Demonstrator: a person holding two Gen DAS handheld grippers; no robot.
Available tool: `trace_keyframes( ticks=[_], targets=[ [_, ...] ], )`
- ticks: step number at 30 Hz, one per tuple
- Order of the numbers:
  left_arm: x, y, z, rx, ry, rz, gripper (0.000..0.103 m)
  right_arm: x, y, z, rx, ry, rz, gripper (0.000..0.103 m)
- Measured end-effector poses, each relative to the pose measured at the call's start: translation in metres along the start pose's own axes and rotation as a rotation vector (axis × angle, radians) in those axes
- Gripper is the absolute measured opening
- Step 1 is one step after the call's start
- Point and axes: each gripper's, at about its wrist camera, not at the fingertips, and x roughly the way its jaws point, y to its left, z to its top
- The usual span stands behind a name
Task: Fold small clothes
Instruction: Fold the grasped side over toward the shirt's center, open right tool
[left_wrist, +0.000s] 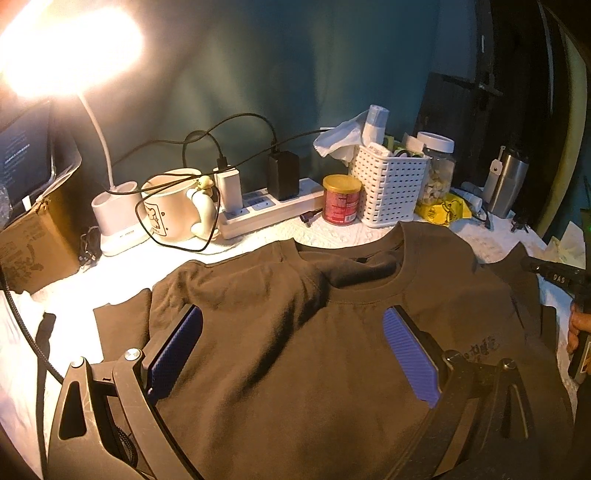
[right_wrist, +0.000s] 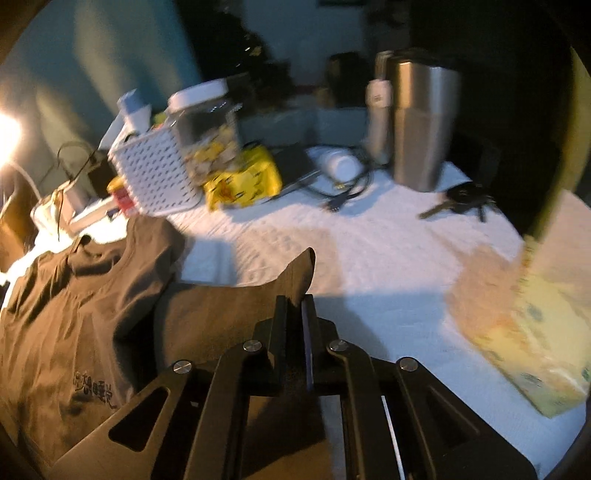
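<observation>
A small brown T-shirt (left_wrist: 295, 332) lies chest up on the white table cover, collar toward the back. Its left sleeve is folded in over the chest. My left gripper (left_wrist: 291, 325) is open and hovers over the chest, blue pads (left_wrist: 406, 350) wide apart, holding nothing. In the right wrist view the shirt (right_wrist: 74, 314) lies at the left. My right gripper (right_wrist: 297, 306) is shut on the edge of the right sleeve (right_wrist: 295, 273) and lifts its tip off the cover. The right gripper's body shows at the left wrist view's right edge (left_wrist: 554, 273).
Along the back stand a desk lamp (left_wrist: 110, 206), a mug (left_wrist: 173, 210), a power strip (left_wrist: 273, 206), a red can (left_wrist: 341, 199), a white basket (left_wrist: 391, 184) and a steel tumbler (right_wrist: 421, 122). Keys (right_wrist: 461, 203) and a tissue pack (right_wrist: 535, 350) lie on the right.
</observation>
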Motion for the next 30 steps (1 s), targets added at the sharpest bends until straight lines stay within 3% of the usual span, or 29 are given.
trace_keyframes(
  ticks=[17,30],
  targets=[
    [-0.036,-0.008,-0.006,0.02,-0.052,-0.021,0.097,-0.07,-0.038,-0.015,0.122,-0.111,-0.046,0.007],
    [-0.065,0.011,-0.022,-0.006,-0.091,-0.048,0.097,-0.108,0.014,-0.005,0.052,-0.185,-0.001,0.007]
  ],
)
